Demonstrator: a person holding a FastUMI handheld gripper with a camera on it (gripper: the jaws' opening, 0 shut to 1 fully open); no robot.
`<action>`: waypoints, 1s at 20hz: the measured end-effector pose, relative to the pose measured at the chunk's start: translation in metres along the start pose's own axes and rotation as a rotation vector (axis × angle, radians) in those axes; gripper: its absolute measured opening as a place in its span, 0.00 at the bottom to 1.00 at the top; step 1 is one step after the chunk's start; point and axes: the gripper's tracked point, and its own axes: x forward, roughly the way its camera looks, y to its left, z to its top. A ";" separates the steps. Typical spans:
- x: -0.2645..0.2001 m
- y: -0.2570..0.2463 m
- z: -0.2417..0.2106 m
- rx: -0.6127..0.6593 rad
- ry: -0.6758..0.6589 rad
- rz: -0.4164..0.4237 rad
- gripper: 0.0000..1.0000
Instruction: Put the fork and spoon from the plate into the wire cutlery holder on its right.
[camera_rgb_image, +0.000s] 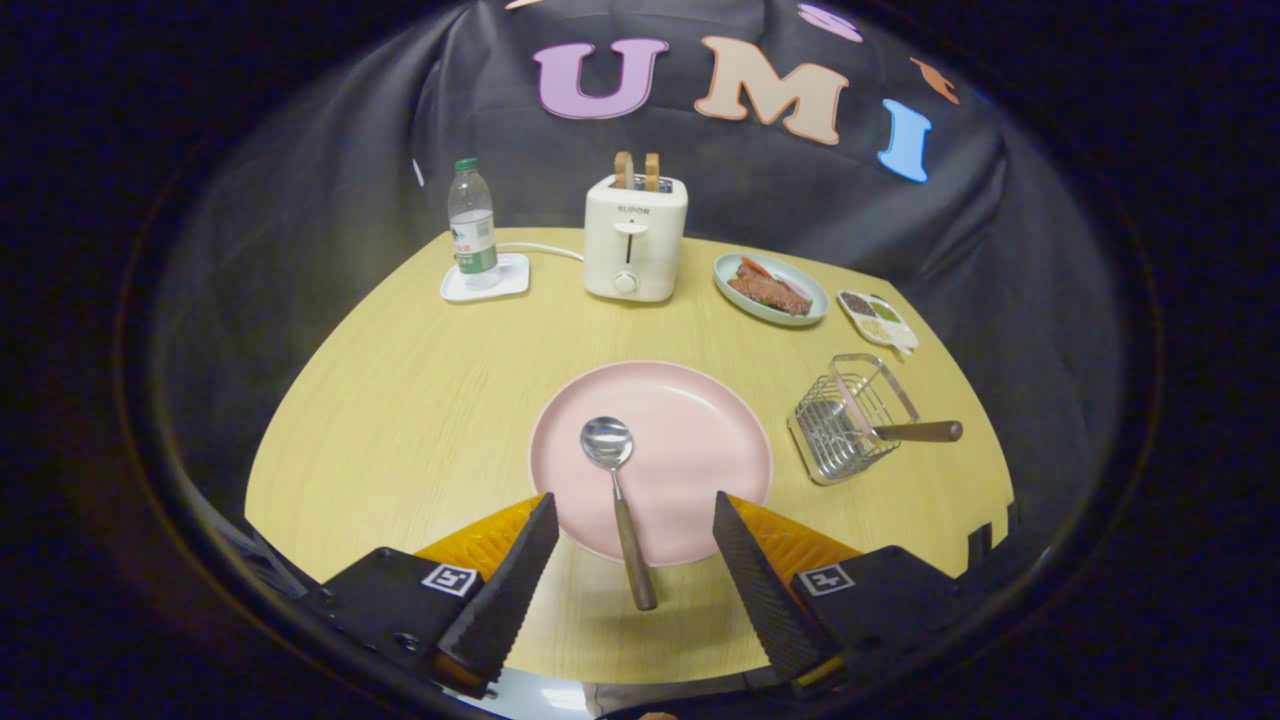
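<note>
A pale wood-grain table (420, 400) with a curved far edge stands against the booth's black cloth wall. At its far left a clear water bottle (472, 225) with a green cap stands upright on a small white tray (487, 281). To the right of it is a cream toaster (635, 240) with two slices of bread (637, 170) sticking up from its slots and a white cord running off to the left behind the bottle.

In the middle of the table lies the round pink plate (690, 440). The spoon (617, 500) rests on it with its shiny metal bowl toward the far side, roughly at the plate's centre, and its brown wooden handle running back over the near rim to end on the table between the jaws. Its long axis runs near to far, tilted slightly.

The gripper (636, 512) hovers at the near edge with its black ribbed jaws wide apart, one on either side of the spoon handle, touching nothing.

Farther right, at the back, a pale green plate (722, 283) holds reddish food, and beside it sits a small white divided dish (905, 338) whose contents are too small to make out. Nearer, right of the pink plate, the wire cutlery holder (835, 440) stands with the fork (915, 431) in it. Only the fork's brown handle is clear, pointing right; its head is lost among the wires.
</note>
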 end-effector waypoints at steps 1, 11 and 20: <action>0.000 0.003 -0.004 -0.013 -0.021 0.010 1.00; 0.007 0.001 -0.053 -0.017 -0.031 0.043 1.00; 0.023 0.001 -0.067 -0.024 0.003 0.044 0.70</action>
